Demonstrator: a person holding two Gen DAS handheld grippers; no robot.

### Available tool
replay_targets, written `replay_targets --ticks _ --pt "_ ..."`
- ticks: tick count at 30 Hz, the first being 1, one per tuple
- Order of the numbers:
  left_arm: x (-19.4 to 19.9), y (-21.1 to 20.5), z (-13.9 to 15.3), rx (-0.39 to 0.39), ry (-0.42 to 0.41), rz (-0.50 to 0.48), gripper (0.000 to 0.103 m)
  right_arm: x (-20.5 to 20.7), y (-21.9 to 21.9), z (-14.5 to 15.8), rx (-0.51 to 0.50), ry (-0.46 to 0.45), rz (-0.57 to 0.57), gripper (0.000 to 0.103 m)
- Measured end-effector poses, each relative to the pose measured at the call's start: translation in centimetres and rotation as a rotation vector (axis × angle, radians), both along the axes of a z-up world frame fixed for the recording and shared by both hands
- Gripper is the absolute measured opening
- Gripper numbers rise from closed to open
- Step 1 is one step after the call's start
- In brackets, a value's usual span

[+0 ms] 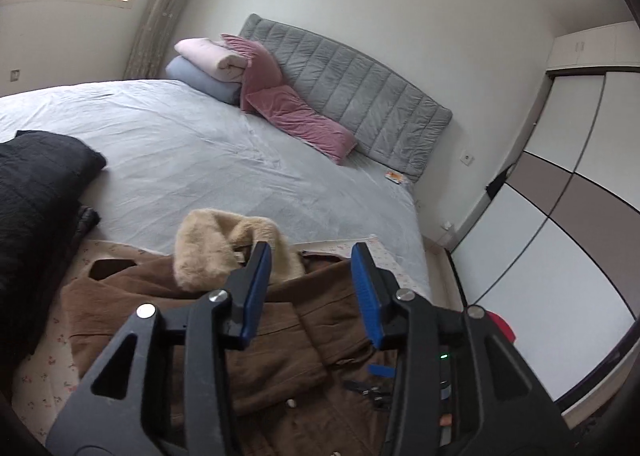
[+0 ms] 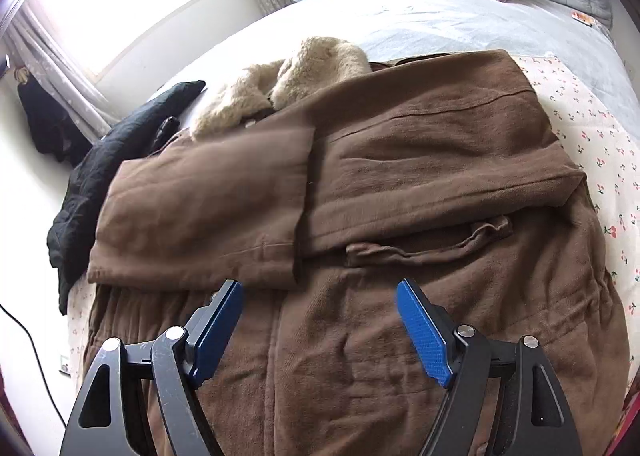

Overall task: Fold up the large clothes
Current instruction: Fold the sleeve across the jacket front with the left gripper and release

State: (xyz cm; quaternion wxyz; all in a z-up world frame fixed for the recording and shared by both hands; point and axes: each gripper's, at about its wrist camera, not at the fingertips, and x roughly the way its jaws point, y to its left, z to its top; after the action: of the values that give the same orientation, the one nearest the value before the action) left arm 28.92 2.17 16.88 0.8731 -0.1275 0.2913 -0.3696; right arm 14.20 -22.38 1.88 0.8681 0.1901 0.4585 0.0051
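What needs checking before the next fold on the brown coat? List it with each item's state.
1. Left gripper open and empty: ok.
2. Right gripper open and empty: ok.
3. Both sleeves folded across the brown coat front: ok.
4. Coat lying on the floral sheet, not hanging off the bed: cannot tell, the hem is out of view.
5. Fur collar clear of the fold line: ok, it sits at the far end.
6. Black garment clear of the coat: not ok, it lies against the coat's left side.
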Motion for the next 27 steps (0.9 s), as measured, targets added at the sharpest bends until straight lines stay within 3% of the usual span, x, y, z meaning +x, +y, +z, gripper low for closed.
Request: replay_targets --ticks 3,7,10,14,16,17,19,21,23,25,27 --pt "1.8 5.2 -3.4 0.079 0.050 0.134 0.043 -0.4 -0.2 0.5 0.032 0.000 -0.008 0.080" --pt "3.0 10.4 -8.6 0.176 0.108 0.241 0.039 0.8 0.2 1.2 0.179 -0.017 0.037 0.080" --pt "3.8 12.1 -12.2 0.209 0.174 0.274 0.021 4.8 1.0 0.9 0.164 0.020 0.048 0.080" --pt "4.7 12.9 -14.6 0.196 0.209 0.312 0.014 10.2 1.8 -1.5 0.100 0.067 0.027 0.078" --pt "5.2 12.7 -15.0 0.192 0.210 0.323 0.013 12.1 2.6 -3.1 0.096 0.077 0.050 0.049" --pt "5.6 12.4 -15.1 0.190 0.210 0.326 0.013 12.5 3.0 -3.3 0.078 0.074 0.073 0.018" --pt "5.8 11.9 -15.1 0.182 0.195 0.315 0.013 12.3 3.7 -1.4 0.026 -0.009 0.123 0.008" --pt "5.8 11.2 -15.0 0.190 0.162 0.295 0.013 11.0 3.3 1.6 0.028 -0.144 0.143 0.007" --pt "5.9 10.2 -15.6 0.212 0.150 0.280 0.013 10.5 2.6 3.2 -0.057 -0.189 0.098 0.008" --pt "6.2 8.6 -17.2 0.266 0.169 0.270 0.013 11.1 2.1 2.9 -0.159 -0.136 0.065 0.013" --pt "6.8 7.0 -19.2 0.359 0.213 0.261 0.013 11.7 1.5 2.1 -0.195 -0.057 0.033 0.027"
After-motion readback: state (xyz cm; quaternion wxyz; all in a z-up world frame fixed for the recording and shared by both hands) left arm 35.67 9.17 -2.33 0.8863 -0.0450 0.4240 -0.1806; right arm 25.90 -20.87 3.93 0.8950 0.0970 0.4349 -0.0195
